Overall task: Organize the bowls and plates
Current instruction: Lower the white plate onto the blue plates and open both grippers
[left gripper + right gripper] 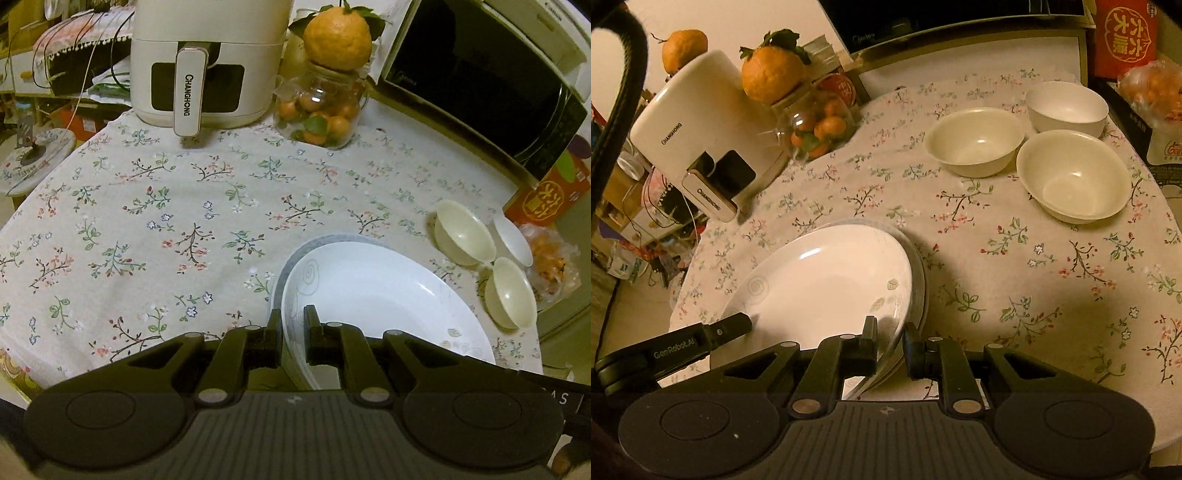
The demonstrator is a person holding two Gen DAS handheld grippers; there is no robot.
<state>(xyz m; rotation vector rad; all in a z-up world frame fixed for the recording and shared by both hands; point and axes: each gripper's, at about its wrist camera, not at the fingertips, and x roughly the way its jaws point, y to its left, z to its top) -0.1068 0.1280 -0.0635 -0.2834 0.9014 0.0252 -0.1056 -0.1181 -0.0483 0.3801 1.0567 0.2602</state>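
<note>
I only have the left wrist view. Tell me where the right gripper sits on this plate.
Observer: The right gripper is shut on the top plate at its near rim, beside the leaf print.
Operator: Report the left gripper from that side.
Observer: One finger of the left gripper lies over the opposite rim, by the spiral print.
Operator: Check the bowls.
Observer: All three bowls stand upright, empty to the bottom, apart from the plate.

Table under a floral tablecloth [155,221]. Air fryer [207,62] at the back edge, glass jar of oranges [319,110] just beside it, microwave [480,81] beyond the jar. Nearer than the fryer: stacked plates [820,280], three bowls [975,140] well apart from them.
</note>
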